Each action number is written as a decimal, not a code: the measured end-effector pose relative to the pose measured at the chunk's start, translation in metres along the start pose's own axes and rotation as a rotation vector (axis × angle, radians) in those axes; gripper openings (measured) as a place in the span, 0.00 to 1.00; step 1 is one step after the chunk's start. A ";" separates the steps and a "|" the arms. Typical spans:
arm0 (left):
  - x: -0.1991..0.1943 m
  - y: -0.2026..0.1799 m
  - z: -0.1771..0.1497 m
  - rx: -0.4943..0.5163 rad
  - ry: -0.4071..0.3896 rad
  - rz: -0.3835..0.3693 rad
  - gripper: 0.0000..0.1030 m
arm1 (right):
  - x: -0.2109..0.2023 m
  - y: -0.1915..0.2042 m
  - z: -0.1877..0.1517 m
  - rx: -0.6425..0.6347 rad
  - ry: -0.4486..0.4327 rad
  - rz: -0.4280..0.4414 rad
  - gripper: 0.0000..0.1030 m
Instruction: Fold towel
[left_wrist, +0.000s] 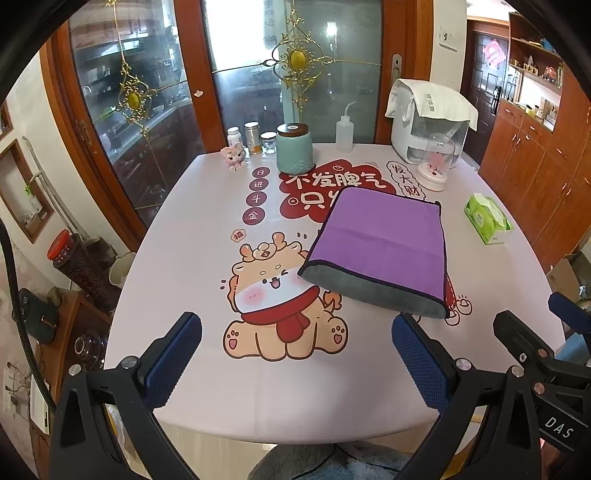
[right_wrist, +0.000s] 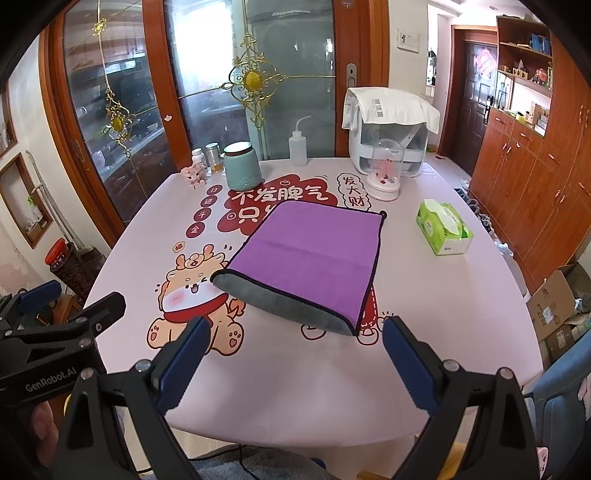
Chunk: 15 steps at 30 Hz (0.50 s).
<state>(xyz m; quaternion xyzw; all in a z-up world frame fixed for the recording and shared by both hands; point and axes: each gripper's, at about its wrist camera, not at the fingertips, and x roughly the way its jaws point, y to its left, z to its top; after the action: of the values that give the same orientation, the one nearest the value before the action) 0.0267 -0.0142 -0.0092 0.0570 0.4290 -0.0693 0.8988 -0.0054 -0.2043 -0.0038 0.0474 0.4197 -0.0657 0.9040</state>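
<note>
Two tongs, left gripper (left_wrist: 297, 354) and right gripper (right_wrist: 295, 360), wide open, holding nothing, above near table (right_wrist: 461, 332) edge. Towel (right_wrist: 310, 258) mid-table, already doubled, grey fold nearest. Judged next: pinch near corners, carry toward 12 o'clock. Tissue pack (right_wrist: 445, 230) at 2 o'clock, jar (right_wrist: 243, 166) at 11: well apart.

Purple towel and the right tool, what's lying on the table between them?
Nothing: only bare printed tablecloth separates the purple towel from the open right tool, seen in the right wrist view.
</note>
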 end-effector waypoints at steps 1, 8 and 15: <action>0.001 -0.001 0.001 0.001 0.001 -0.001 1.00 | 0.000 0.000 0.000 0.001 0.001 -0.001 0.92; 0.006 -0.001 0.004 0.009 0.006 -0.006 1.00 | 0.003 0.000 0.001 0.013 0.007 -0.010 0.92; 0.010 0.002 0.007 0.016 0.010 -0.012 1.00 | 0.007 0.001 0.001 0.029 0.014 -0.024 0.92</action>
<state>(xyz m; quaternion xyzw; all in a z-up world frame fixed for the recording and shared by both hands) 0.0387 -0.0146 -0.0130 0.0621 0.4333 -0.0779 0.8957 -0.0004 -0.2039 -0.0087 0.0560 0.4258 -0.0821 0.8994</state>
